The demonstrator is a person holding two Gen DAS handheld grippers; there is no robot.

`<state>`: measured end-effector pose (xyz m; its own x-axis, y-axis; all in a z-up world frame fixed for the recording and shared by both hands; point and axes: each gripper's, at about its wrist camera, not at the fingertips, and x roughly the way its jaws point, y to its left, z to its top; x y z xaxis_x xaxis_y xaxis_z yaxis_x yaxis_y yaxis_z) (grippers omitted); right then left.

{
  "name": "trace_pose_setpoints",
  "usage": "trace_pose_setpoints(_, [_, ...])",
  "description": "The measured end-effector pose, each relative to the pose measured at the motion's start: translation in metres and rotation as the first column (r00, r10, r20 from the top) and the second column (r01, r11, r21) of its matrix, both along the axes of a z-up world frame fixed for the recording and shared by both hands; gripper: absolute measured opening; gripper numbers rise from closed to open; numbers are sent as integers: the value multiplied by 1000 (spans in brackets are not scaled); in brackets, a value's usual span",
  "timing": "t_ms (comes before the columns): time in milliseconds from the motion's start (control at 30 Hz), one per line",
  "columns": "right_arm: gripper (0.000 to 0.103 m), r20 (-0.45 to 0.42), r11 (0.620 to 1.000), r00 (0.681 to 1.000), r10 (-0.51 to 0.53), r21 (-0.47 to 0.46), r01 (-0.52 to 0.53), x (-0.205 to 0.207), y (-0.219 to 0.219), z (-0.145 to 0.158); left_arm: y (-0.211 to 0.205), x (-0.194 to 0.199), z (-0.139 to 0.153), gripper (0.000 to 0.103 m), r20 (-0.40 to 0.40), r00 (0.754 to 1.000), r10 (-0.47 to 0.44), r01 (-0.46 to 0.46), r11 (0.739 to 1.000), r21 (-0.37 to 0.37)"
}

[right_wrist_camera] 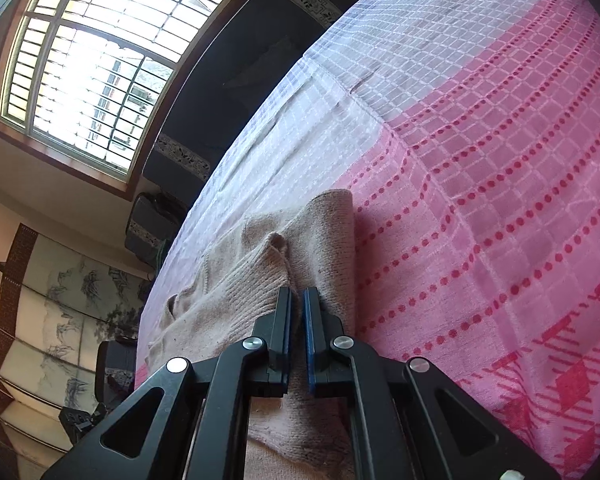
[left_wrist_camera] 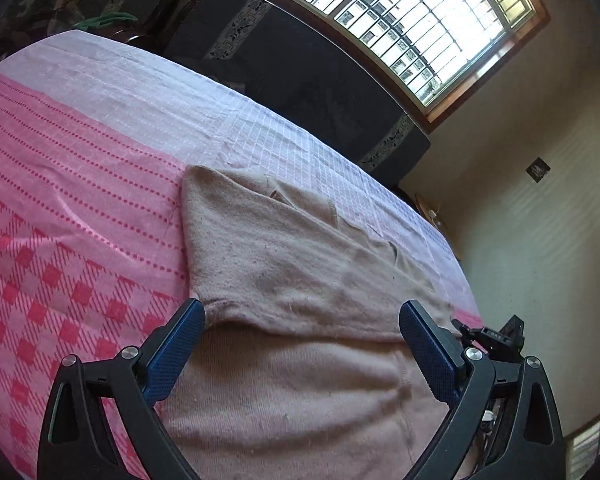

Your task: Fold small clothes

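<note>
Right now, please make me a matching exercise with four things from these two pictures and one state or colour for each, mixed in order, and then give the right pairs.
Things
1. left gripper
2. right gripper
3. beige garment
4. bed cover

States or colours
A. pink and white, with dots and checks
B. jaws wide apart, over the cloth
C. partly folded, lying on the bed
D. jaws almost together, with cloth between them

Pairs: 1-B, 2-D, 3-C, 4-A
</note>
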<state>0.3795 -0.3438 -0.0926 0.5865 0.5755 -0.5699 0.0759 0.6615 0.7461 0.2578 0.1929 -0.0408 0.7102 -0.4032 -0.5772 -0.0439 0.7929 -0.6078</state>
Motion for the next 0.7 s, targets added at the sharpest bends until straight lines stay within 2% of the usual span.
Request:
trace_pose_setpoints(100, [12, 83, 995, 997, -4, -100, 12, -33, -3, 25, -11, -42, 5, 97, 31, 1000, 0, -2, 999, 47])
trace_pose_setpoints(233, [13, 167, 975, 979, 116, -206, -81, -97, 6, 52, -26, -90, 13, 97, 94, 995, 40, -60, 973, 224])
trace_pose_setpoints(300, [18, 191, 951, 965, 179, -285, -120, -136, 12, 60, -31, -107, 13, 97, 100, 994, 40, -66, 959, 276])
trace_pose_setpoints(400, [42, 190, 921, 952, 242, -353, -163, -186, 10, 59, -31, -130, 3, 97, 71, 997, 20, -39, 960, 278])
trace_pose_setpoints(433, [46, 187, 917, 950, 252, -358, -173, -200, 5, 57, -30, -136, -2, 97, 51, 999, 5, -18, 964, 264])
trace_pose_setpoints(567, [49, 156, 928, 954, 255, -318, -196, -239, -17, 43, -27, -153, -13, 97, 7, 999, -44, 41, 976, 215])
trace_pose_setpoints(700, [49, 156, 946, 955, 253, -249, -209, -259, -27, 33, -28, -170, -15, 97, 7, 997, -75, 73, 984, 161])
